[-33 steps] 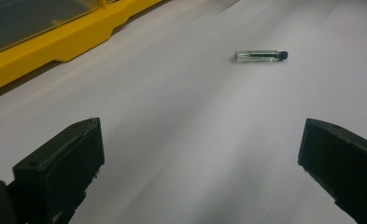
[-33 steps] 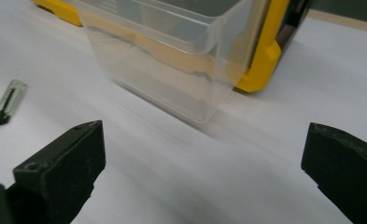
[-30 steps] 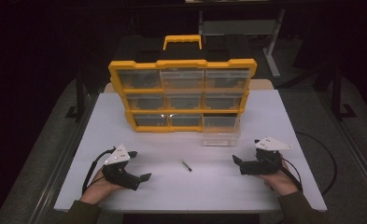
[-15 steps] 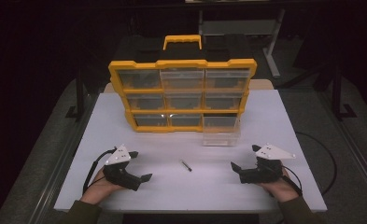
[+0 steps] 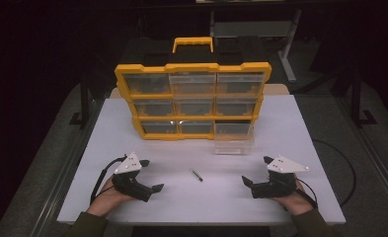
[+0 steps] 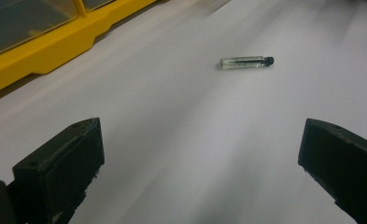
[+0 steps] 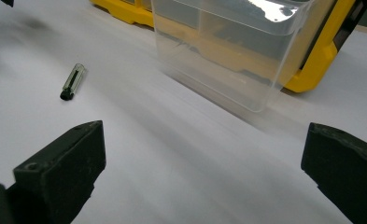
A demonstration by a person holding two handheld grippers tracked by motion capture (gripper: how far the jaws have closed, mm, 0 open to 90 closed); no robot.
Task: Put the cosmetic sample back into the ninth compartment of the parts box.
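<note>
A small clear vial with a black cap (image 5: 196, 175) (image 6: 245, 61) (image 7: 73, 81) lies on the white table (image 5: 300, 128) between my two grippers. My left gripper (image 5: 152, 176) rests at the front left, jaws wide apart and empty. At the front right, my right gripper (image 5: 255, 172) also stands open with nothing in it. A yellow organizer case (image 5: 192, 101) (image 6: 41, 56) stands upright behind them. A clear plastic drawer (image 5: 234, 143) (image 7: 237, 51) sits on the table in front of the case's lower right slot.
The case has a yellow handle (image 5: 193, 43) on top and several clear drawers. A cable (image 5: 342, 170) loops off the table's right side. Dark floor and a metal frame (image 5: 253, 27) lie beyond the table.
My right gripper has slid toward the front edge of the table and slightly right. The left gripper, the vial and the drawer have stayed put.
</note>
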